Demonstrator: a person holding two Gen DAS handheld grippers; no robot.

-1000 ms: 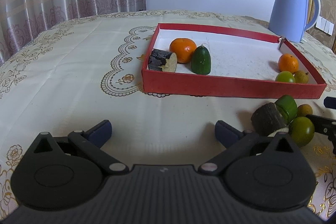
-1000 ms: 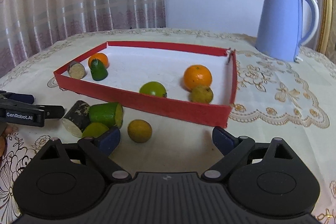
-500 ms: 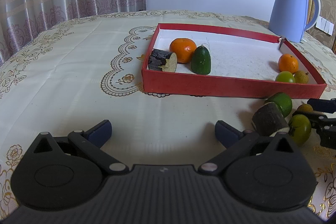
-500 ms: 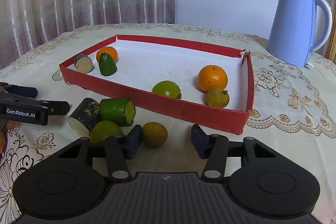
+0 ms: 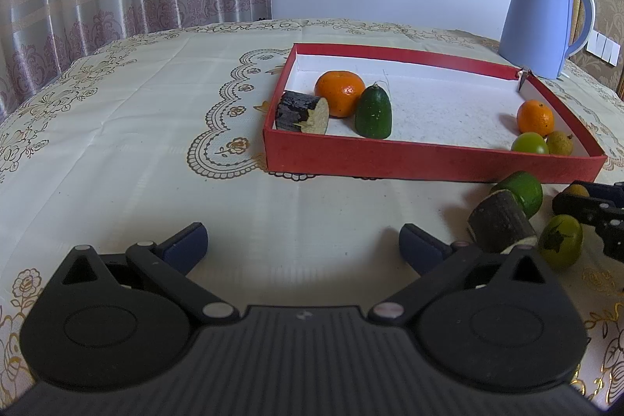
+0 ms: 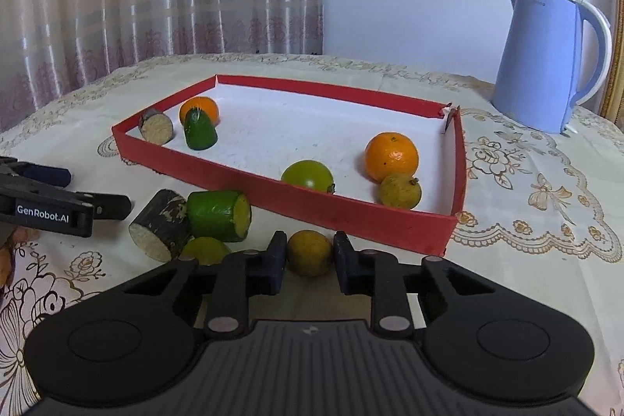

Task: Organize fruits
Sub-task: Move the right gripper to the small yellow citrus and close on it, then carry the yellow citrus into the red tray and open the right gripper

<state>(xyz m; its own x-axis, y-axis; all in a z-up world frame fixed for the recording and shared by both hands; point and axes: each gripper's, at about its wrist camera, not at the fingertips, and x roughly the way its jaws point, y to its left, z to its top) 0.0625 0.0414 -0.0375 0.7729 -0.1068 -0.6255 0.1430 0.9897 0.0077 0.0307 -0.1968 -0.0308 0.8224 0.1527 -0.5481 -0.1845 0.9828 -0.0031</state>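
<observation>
With the right gripper [image 6: 310, 254] clamped on the small yellow-green fruit [image 6: 309, 251] just outside the red tray [image 6: 312, 207] (left gripper [image 5: 302, 246] spread, empty), the round fruit could be squeezed out if lifted abruptly

Red tray [image 6: 296, 197], pale-blue kettle [image 6: 538, 65]

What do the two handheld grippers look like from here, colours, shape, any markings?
Both are matte black plastic. Each has a ribbed central body flanked by two round discs, with linkage arms joined by silver pivot pins. The left gripper and right gripper both carry dark navy fingertip pads. In the right wrist view, the left gripper's side shows white "GenRobot.AI" lettering. No cables or sleeves are visible.
</observation>
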